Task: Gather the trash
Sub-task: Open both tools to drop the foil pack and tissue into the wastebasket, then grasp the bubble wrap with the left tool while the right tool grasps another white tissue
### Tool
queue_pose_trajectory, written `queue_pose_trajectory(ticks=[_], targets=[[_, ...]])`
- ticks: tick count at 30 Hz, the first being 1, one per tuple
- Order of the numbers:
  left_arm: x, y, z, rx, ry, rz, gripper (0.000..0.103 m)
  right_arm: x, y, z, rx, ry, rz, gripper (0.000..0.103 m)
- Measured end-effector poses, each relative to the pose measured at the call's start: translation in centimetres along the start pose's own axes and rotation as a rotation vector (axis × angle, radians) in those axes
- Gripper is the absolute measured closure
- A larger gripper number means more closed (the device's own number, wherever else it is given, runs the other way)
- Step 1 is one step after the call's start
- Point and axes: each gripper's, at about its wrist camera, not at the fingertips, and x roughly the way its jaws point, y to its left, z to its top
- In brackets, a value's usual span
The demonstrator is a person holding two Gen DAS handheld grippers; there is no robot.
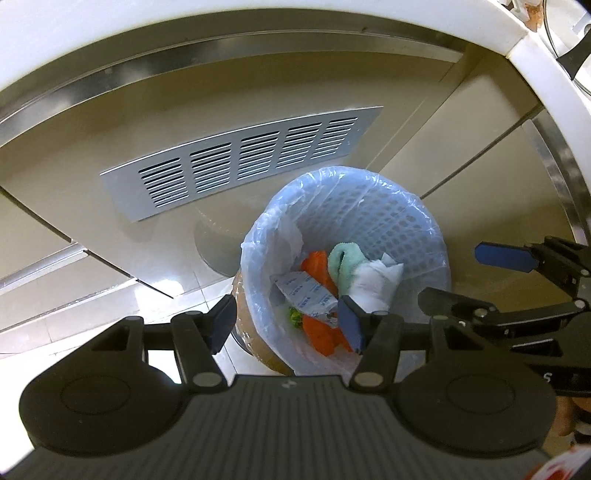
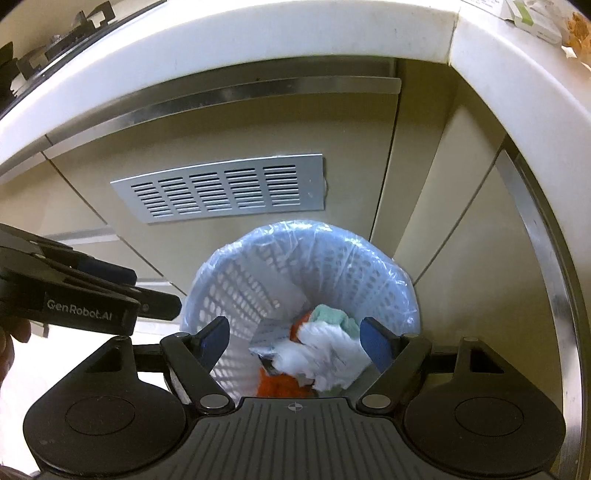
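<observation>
A blue mesh trash basket point(image 1: 399, 218) lined with a clear bag stands on the floor by the cabinets; it also shows in the right wrist view point(image 2: 258, 273). Inside lie orange scraps point(image 1: 317, 266), a mint green cloth point(image 1: 343, 262), a white crumpled tissue point(image 1: 373, 280) and a printed white sachet point(image 1: 306, 291). My left gripper point(image 1: 288, 319) is open and empty above the basket's near rim. My right gripper point(image 2: 295, 341) is open above the basket, with the blurred white tissue point(image 2: 325, 358) below it between the fingers. The right gripper also shows in the left wrist view point(image 1: 480, 277).
Beige cabinet doors with a metal vent grille point(image 1: 236, 162) stand behind the basket. A white countertop edge point(image 2: 258, 48) runs above, with a stove point(image 2: 55, 33) at the left and small packages point(image 2: 535, 18) at the right. A brown cardboard piece point(image 1: 255, 328) lies under the basket.
</observation>
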Motion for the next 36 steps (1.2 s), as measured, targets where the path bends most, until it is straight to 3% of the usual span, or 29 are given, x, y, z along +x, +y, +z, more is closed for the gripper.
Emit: queue_pose_trajectory(ticks=[9,15,29,36], targets=[[-1.1,0.0,0.0,0.007,-0.028,-0.008,0.047,-1.0,0.5,0.1,-0.012,-0.015,-0.010,0.026],[-3.4,0.0,0.3,0.029,-0.081,-0.017,0.047,-3.7,0.9,1.0,-0.019,-0.083,-0.015,0.026],[-11.8,-1.9,2.0,0.122,-0.266,-0.060,0.046,-12.4,1.3,3.7,-0.017,-0.353,-0.059,0.026],[-15.1,-3.7,4.5,0.147,-0.377,-0.096,0.044,-16.1,-1.8,6.5,0.045,-0.471,-0.123,0.026]])
